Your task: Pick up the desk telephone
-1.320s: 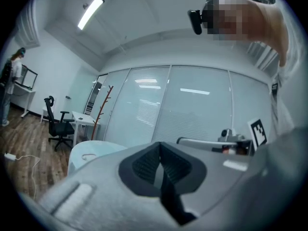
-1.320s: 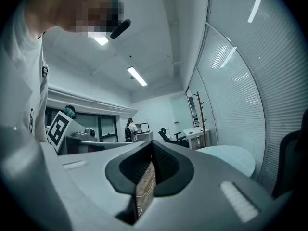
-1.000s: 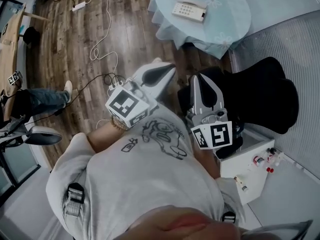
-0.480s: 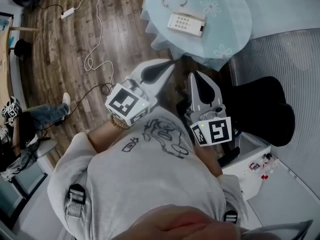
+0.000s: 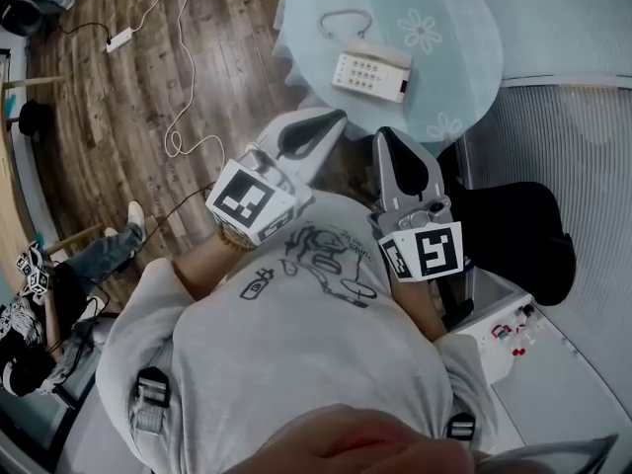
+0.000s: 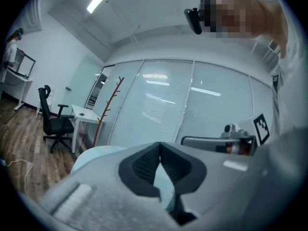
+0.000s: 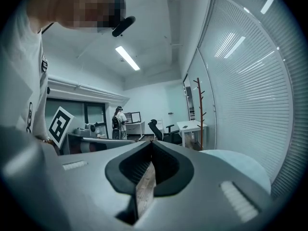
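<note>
desk telephone (image 5: 369, 71): white, flat, rectangular, rows of keys on top. it lies on the round table with the pale blue flowered cloth (image 5: 449, 13), towards the edge nearest me. a thin grey looped cord (image 5: 345, 20) lies on the cloth just behind it.

change since a second ago: table and phone have slid down the head view towards me, and the black office chair (image 5: 518, 235) has dropped back on my right. i read this as me walking up to the table. approach is under way, no reach begun, and the phone is untouched and well apart from both tools.

left gripper (image 5: 338, 118): fingers pressed together, nothing between them. it is held level and aimed past the table's left edge.

right gripper (image 5: 381, 134): fingers also closed tight, empty, aimed at the table edge below the phone. both must spread before any grasp.

containers: a white low box (image 5: 489, 352) by my right side carries a few small red-capped bottles (image 5: 512, 328). i cannot tell whether they sit on a lid or in a recess.

floor: dark wood planks (image 5: 227, 57), with a white cable (image 5: 178, 77) trailing across them.
</note>
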### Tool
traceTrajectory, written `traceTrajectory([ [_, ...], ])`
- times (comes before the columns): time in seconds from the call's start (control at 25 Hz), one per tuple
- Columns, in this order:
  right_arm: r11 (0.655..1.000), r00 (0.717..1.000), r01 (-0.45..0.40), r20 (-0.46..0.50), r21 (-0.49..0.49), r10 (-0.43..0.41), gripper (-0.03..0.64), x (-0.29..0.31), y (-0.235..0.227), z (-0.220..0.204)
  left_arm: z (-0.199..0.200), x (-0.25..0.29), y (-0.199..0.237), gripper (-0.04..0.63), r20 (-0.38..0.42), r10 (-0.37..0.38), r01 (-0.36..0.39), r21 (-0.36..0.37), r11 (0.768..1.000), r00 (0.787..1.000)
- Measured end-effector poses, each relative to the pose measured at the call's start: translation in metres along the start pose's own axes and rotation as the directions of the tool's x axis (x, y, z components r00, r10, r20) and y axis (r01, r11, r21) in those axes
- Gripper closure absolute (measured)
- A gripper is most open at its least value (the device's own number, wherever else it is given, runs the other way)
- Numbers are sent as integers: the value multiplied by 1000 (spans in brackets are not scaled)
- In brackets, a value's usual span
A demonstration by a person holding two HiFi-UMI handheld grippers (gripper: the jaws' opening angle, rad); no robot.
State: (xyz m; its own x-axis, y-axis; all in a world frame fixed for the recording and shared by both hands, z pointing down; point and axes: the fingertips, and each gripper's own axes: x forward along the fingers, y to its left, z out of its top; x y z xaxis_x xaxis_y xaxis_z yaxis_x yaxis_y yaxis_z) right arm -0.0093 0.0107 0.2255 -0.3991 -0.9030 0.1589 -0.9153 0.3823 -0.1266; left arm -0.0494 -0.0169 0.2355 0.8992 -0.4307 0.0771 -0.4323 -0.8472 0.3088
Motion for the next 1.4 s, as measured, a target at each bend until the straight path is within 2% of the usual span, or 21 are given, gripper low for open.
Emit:
traceTrajectory([
  [0.48,1000,999,18,-44,21,-17,611,32,-33,-5,-7,38,32,575,-50,-22,21,-29,999,999],
  [0.8,997,996,31,-84,75,-25,611,31,-74,-21,-30,76,40,569,-115,0,-11,-95,995,993],
  [0.96,996,995,27,-94,82,-19,611,34,-92,-29,-38,95,42,549,-125,2,-15,-103,995,992],
  [1.2,994,990,14,-141,106,2,557,51,-114,-56,-62,118,65,511,-175,12,-33,-115,993,985],
  [1.4,991,983,39,-183,126,-15,496,68,-143,-87,-91,136,93,457,-229,29,-57,-116,992,973],
])
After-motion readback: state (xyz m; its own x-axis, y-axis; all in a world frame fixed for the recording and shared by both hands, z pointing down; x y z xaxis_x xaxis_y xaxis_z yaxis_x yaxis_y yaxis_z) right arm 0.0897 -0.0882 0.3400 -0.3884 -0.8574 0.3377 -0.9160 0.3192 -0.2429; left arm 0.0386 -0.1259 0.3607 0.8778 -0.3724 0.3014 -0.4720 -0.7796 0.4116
